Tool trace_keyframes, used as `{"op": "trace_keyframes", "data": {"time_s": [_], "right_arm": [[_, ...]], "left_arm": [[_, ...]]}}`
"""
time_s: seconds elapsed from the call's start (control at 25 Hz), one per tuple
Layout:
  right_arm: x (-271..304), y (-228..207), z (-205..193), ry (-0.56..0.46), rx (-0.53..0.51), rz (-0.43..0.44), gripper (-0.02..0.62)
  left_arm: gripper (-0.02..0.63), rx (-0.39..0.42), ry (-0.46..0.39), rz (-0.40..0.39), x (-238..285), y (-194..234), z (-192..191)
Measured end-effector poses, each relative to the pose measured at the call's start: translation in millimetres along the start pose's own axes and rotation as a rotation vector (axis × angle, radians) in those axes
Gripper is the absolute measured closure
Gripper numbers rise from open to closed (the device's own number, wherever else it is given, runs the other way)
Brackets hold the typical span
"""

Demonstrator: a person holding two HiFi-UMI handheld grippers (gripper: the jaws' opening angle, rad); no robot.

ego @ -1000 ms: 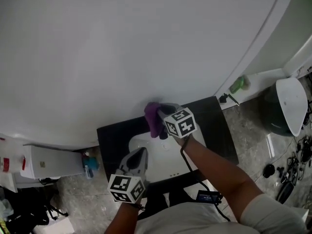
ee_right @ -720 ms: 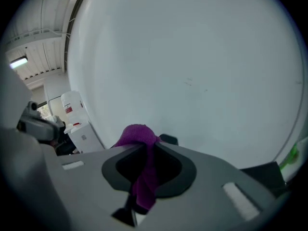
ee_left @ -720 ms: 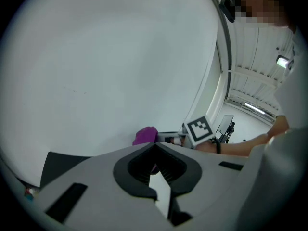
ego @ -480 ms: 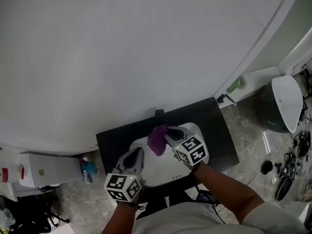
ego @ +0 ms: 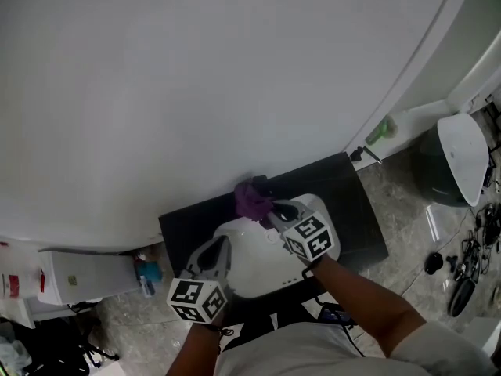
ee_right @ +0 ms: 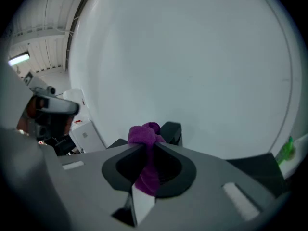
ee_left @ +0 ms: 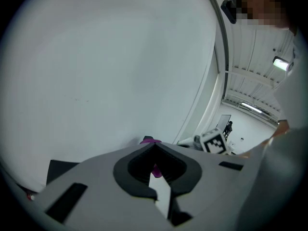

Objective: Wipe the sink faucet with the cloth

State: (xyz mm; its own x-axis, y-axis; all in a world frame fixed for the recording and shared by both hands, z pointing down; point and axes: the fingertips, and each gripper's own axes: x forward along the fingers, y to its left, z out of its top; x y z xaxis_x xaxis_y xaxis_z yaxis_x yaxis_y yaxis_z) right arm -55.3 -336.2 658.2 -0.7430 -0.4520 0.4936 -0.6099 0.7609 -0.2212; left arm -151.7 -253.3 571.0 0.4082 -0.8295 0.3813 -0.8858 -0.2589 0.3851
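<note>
In the head view a purple cloth [ego: 252, 200] is pressed against the black faucet [ego: 259, 182] at the back of the white sink [ego: 243, 269]. My right gripper [ego: 272, 211] is shut on the cloth, its marker cube nearer me. In the right gripper view the cloth [ee_right: 145, 139] bunches out between the jaws of the right gripper [ee_right: 146, 149], with the faucet [ee_right: 172, 131] just behind it. My left gripper [ego: 219, 251] hovers over the sink's left side, shut with nothing held. The left gripper view shows the cloth [ee_left: 150, 140] beyond its closed jaw tips.
A black counter [ego: 356, 210] surrounds the sink under a large white wall. A green bottle [ego: 382, 131] stands on a ledge to the right, and a white-lidded bin [ego: 460, 160] beyond it. A white box [ego: 74, 276] and a blue bottle [ego: 146, 273] sit at the left.
The right gripper drew the cloth back from the faucet over the basin, then pushed it forward onto the faucet again. The left gripper has hardly moved.
</note>
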Motion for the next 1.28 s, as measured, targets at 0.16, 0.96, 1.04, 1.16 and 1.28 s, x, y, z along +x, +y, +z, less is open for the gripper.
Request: {"op": "trace_keyframes", "data": {"time_s": [0.16, 0.96, 1.04, 1.16, 1.28], "right_arm": [[-24.1, 25.3, -51.0, 0.05, 0.009, 0.003, 0.549], [-11.4, 4.9, -54.8, 0.074, 0.009, -0.046, 0.549], [0.5, -7.4, -31.7, 0.056, -0.012, -0.062, 0.548], [27.4, -27.0, -24.0, 0.107, -0.022, -0.071, 0.548], [33.0, -32.9, -41.0, 0.128, -0.006, -0.068, 0.548]], "left_arm": [[0.601, 0.007, 0.0, 0.008, -6.0, 2.9, -2.2], [0.601, 0.002, 0.0, 0.012, -15.5, -4.3, -1.5], [0.601, 0.007, -0.007, 0.015, -17.5, -3.4, 3.1], [0.601, 0.01, -0.015, 0.02, -18.0, -2.1, 7.8], [0.601, 0.01, -0.017, 0.023, -14.2, -2.2, 7.7]]}}
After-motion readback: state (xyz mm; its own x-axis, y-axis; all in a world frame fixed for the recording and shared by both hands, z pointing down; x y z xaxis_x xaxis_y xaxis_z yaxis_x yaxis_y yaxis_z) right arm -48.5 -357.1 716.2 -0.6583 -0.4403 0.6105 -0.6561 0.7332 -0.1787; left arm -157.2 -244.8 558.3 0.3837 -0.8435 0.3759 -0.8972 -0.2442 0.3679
